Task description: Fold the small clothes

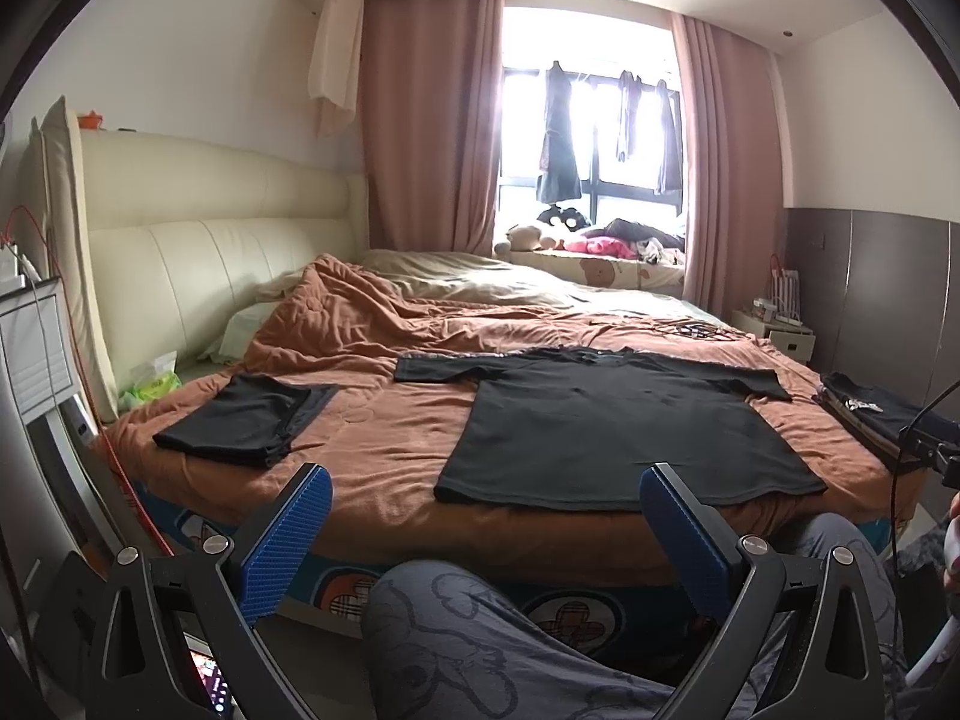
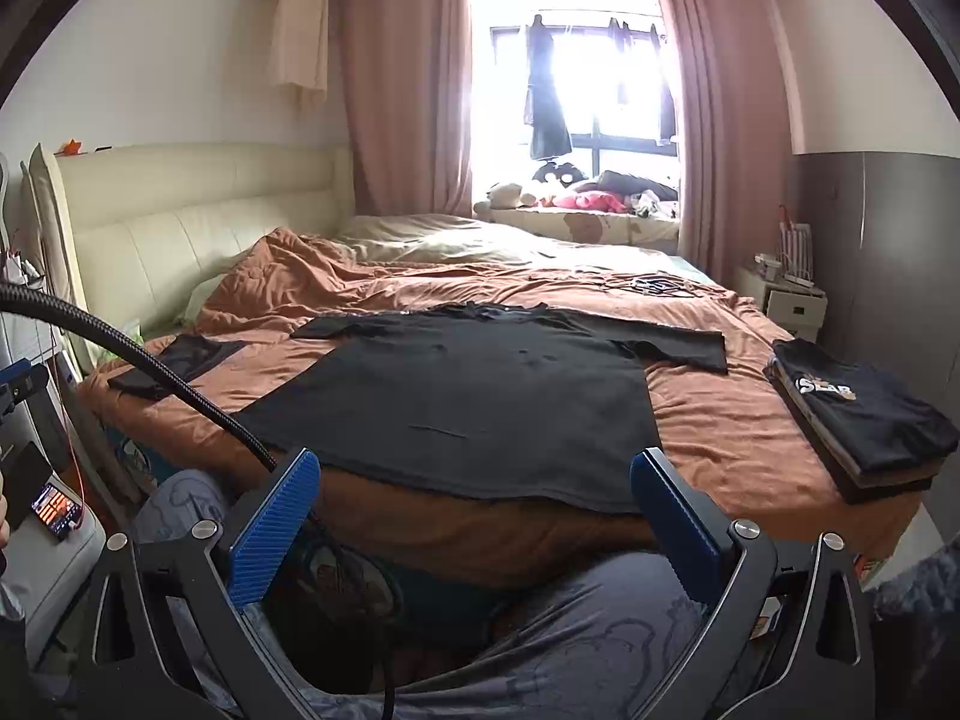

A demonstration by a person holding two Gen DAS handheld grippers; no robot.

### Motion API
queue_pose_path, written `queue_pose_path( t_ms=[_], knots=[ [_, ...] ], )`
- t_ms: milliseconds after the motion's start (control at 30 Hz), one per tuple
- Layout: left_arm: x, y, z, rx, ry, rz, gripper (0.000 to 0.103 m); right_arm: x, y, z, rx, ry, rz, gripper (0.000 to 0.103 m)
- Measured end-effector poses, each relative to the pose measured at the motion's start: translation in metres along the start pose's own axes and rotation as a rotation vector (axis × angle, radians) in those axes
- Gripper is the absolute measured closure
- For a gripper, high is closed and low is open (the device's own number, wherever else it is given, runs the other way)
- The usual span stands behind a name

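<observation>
Black T-shirt (image 1: pixel 606 420) is seen spread flat on the rust-orange quilt (image 1: pixel 384 438), near the foot edge of the bed, and nothing is gripping it. Its hem is laid along the near edge, its collar is pointed away toward the window (image 1: pixel 591 132), so the long axis is run from the viewer straight up the bed. Both short sleeves are stretched out sideways, left and right, across that axis. From the right wrist view the same shirt (image 2: pixel 480 402) is shown with its hem hanging slightly over the mattress edge.

Left gripper (image 1: pixel 485 531) is held well open, blue pads apart, above the person's patterned grey trousers (image 1: pixel 480 648), short of the hem. Right gripper (image 2: pixel 474 516) is likewise spread wide and empty, just before the hem.

A folded black garment (image 1: pixel 246 420) is found lying to the left of the shirt, well apart. A stack of folded clothes (image 2: pixel 858 414), a printed black one uppermost, is set at the bed's right corner.
</observation>
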State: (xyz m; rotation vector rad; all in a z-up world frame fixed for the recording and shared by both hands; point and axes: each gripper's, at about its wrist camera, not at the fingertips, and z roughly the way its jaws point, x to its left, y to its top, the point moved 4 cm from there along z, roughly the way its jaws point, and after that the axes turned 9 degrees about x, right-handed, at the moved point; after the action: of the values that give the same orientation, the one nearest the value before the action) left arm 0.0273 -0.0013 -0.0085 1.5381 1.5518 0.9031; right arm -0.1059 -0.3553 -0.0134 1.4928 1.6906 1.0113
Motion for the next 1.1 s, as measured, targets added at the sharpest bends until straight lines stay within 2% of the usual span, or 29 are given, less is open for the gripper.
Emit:
queue_pose_path(
  t_ms=[1100],
  knots=[
    [0.0011,-0.002,0.0012,0.004,-0.002,-0.004,0.0,-0.0005,-0.003,0.0012,-0.001,0.0,-0.003,0.0]
  ],
)
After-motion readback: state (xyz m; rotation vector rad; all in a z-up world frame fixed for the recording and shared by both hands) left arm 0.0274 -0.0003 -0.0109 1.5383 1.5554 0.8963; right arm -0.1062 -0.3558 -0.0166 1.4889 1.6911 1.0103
